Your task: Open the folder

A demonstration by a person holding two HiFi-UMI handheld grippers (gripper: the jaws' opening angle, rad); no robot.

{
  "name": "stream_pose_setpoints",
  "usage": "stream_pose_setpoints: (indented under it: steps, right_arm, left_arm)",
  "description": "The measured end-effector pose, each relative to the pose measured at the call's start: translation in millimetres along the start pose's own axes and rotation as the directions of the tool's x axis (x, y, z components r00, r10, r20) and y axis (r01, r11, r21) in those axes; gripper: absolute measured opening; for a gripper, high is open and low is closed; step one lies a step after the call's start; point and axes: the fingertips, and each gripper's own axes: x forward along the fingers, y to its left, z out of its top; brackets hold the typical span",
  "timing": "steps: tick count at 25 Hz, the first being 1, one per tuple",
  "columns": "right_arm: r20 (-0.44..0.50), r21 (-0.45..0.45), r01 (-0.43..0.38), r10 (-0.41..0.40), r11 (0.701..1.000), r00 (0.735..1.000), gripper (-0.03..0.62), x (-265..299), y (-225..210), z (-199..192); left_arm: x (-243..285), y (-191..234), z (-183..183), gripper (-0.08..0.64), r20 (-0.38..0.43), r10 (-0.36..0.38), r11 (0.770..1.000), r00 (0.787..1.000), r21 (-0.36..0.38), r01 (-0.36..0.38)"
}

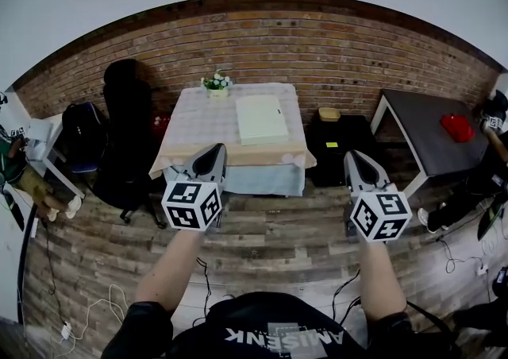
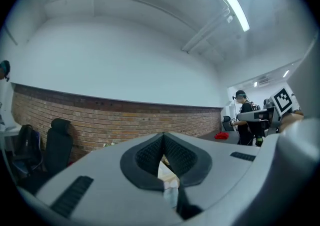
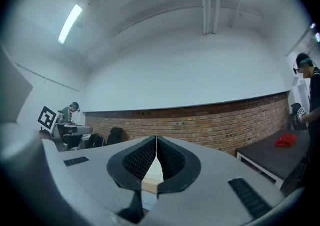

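A pale green folder (image 1: 260, 117) lies shut and flat on a small table with a checkered cloth (image 1: 198, 131), set against the brick wall. Both grippers hang over the wood floor in front of the table, short of its front edge, pointing level toward it. My left gripper (image 1: 213, 156) is before the table's left half and my right gripper (image 1: 354, 160) is off the table's right corner. In the left gripper view the left gripper (image 2: 163, 139) has its tips together with nothing between them. The right gripper (image 3: 156, 141) looks the same in its own view.
A small flower pot (image 1: 217, 84) stands at the table's back edge. A black office chair (image 1: 127, 123) and a backpack (image 1: 79, 133) are left of the table. On the right are a low black cabinet (image 1: 341, 143) and a dark table (image 1: 421, 131) bearing a red thing (image 1: 456, 127). Cables (image 1: 87, 310) run over the floor.
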Motion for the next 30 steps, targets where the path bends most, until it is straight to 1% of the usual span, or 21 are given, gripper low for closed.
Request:
stream_pose_setpoints:
  steps: [2, 6, 10, 13, 17, 21, 24, 30]
  right_arm:
    - [0.007, -0.001, -0.01, 0.01, 1.0, 1.0, 0.043, 1, -6, 2]
    - [0.01, 0.004, -0.033, 0.033, 0.999, 0.999, 0.043, 6, -18, 0]
    - [0.002, 0.034, -0.044, 0.044, 0.998, 0.999, 0.043, 14, -22, -13]
    - [0.001, 0.037, -0.042, 0.042, 0.998, 0.999, 0.043, 31, -26, -18]
    - [-0.023, 0.018, -0.034, 0.034, 0.999, 0.999, 0.043, 64, -31, -27]
    - [-0.038, -0.004, -0.026, 0.026, 1.0, 0.999, 0.043, 103, -32, -28]
    - [-0.058, -0.003, -0.019, 0.019, 1.0, 0.998, 0.043, 132, -35, -31]
    - [-0.091, -0.007, -0.035, 0.034, 0.999, 0.995, 0.043, 187, -33, -40]
  left_arm:
    - [6, -5, 3, 0.014, 0.002, 0.013, 1.0, 1.0, 0.018, -0.013]
    - [15, -17, 4, 0.014, 0.007, 0.029, 0.999, 1.0, 0.022, -0.029]
    - [27, -18, -9, 0.014, -0.02, 0.033, 0.999, 0.999, 0.035, -0.032]
    - [44, -12, -17, 0.014, -0.019, 0.03, 0.999, 0.999, 0.018, -0.03]
    - [76, 3, -31, 0.014, -0.016, 0.01, 1.0, 1.0, 0.006, -0.009]
    - [108, 29, -37, 0.015, -0.018, 0.005, 0.999, 1.0, 0.031, -0.005]
    - [133, 45, -40, 0.014, -0.026, -0.007, 1.0, 1.0, 0.017, 0.007]
    - [173, 78, -46, 0.015, -0.045, -0.016, 1.0, 0.999, 0.003, 0.016]
